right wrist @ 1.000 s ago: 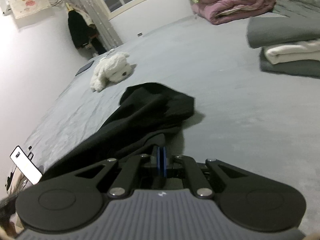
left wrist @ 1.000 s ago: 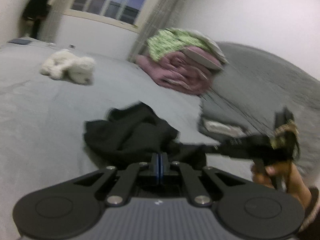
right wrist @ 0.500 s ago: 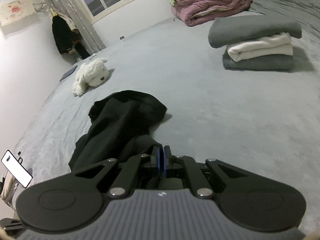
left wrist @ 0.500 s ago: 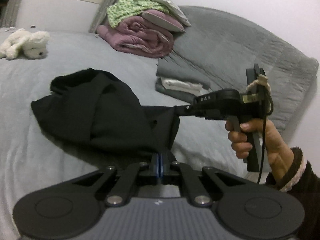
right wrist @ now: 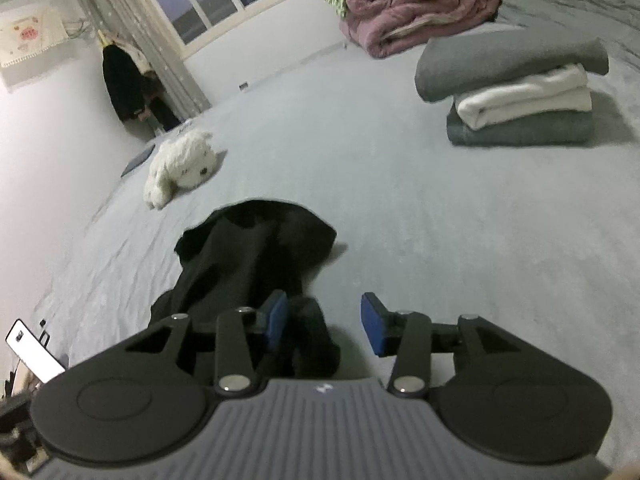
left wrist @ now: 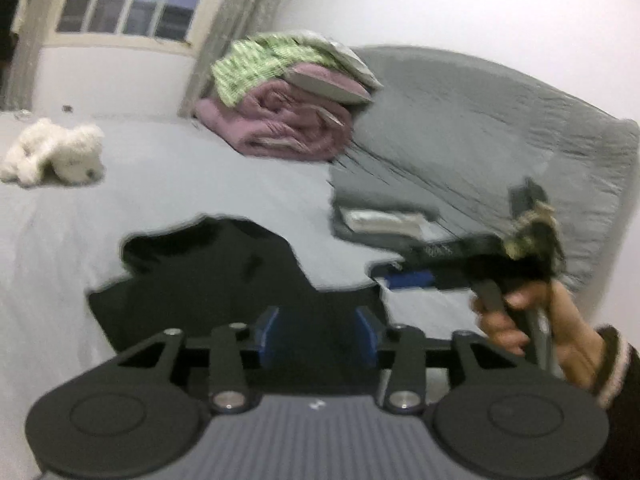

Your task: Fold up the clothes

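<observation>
A black garment (right wrist: 256, 256) lies crumpled on the grey bed (right wrist: 440, 240). My right gripper (right wrist: 324, 326) hovers over the garment's near end. Its jaws are opening, and a fold of black cloth lies loose between the blue pads (right wrist: 276, 320) without being pressed. In the blurred left wrist view the same garment (left wrist: 208, 272) spreads under my left gripper (left wrist: 317, 334). Its jaws are opening too, with dark cloth below them and nothing gripped. My right gripper (left wrist: 394, 276) shows there at the right, carried by a hand (left wrist: 516, 316).
A stack of folded grey and white clothes (right wrist: 516, 96) sits at the far right of the bed. A white plush dog (right wrist: 180, 168) lies to the left beyond the garment. A rolled pink quilt (right wrist: 420, 4) rests by the window. A phone (right wrist: 34, 350) stands at the bed's left edge.
Both grippers were shut on the black garment and now stand with jaws apart. The cloth has slipped out of both grips onto the bed. The left view has swung and blurred.
</observation>
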Demonstrator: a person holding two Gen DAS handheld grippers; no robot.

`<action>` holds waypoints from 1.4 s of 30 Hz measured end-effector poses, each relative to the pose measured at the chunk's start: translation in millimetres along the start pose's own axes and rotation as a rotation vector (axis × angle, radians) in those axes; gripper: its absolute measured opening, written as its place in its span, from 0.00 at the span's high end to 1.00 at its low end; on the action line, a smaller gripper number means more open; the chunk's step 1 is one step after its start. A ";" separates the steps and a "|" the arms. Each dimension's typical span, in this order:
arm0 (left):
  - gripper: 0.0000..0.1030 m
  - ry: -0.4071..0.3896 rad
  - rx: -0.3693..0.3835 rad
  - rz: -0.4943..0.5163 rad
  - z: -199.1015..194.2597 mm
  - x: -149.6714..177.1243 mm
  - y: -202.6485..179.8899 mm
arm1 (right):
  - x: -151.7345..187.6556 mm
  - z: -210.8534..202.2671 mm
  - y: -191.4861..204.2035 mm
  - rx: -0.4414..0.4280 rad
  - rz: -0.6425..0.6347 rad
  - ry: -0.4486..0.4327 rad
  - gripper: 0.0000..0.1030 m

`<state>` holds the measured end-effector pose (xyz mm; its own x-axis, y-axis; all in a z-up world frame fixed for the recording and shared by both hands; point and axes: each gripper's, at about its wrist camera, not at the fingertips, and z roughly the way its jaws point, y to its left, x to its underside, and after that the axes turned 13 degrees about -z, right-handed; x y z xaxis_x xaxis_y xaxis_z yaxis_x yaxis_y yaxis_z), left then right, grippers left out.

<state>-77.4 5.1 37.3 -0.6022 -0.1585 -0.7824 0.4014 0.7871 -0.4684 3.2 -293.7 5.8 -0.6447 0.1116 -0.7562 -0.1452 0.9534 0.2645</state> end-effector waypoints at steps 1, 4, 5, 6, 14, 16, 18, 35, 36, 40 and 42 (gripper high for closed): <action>0.54 -0.019 -0.028 -0.005 3.1 -3.8 4.7 | -0.5 2.2 -1.0 0.001 0.003 -0.005 0.56; 0.52 -0.045 -0.100 -0.060 20.2 -13.1 23.7 | -0.7 14.1 -4.6 0.003 0.031 0.005 0.55; 0.51 -0.053 -0.124 -0.078 25.9 -16.2 30.1 | -1.5 18.7 -5.3 0.001 0.039 0.010 0.55; 0.51 -0.047 -0.155 -0.097 33.8 -18.5 36.5 | -2.7 22.6 -5.4 -0.001 0.043 0.011 0.55; 0.50 -0.029 -0.306 -0.205 82.1 -35.6 74.0 | -8.5 55.4 -6.0 0.004 0.070 0.052 0.55; 0.50 -0.029 -0.335 -0.225 91.0 -38.2 82.8 | -10.5 62.8 -8.2 0.005 0.076 0.063 0.55; 0.50 -0.034 -0.369 -0.237 100.3 -40.9 90.7 | -12.8 69.1 -10.2 0.016 0.072 0.070 0.55; 0.50 0.004 -0.396 -0.021 147.8 -67.2 114.8 | -25.0 94.2 -14.8 -0.036 0.009 0.126 0.55; 0.48 0.002 -0.382 0.013 147.7 -70.1 110.8 | -25.0 95.2 -16.7 -0.031 0.013 0.131 0.55; 0.36 0.012 -0.345 0.131 153.5 -80.8 95.8 | -26.1 94.5 -23.7 -0.018 0.016 0.130 0.55; 0.36 0.035 -0.343 0.167 160.7 -83.9 91.4 | -26.4 95.9 -27.0 -0.010 0.026 0.131 0.55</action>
<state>120.8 -5.5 -5.8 -0.5738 0.0045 -0.8190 0.2453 0.9550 -0.1666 96.1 -295.5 -38.8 -0.7407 0.0977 -0.6647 -0.1343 0.9479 0.2889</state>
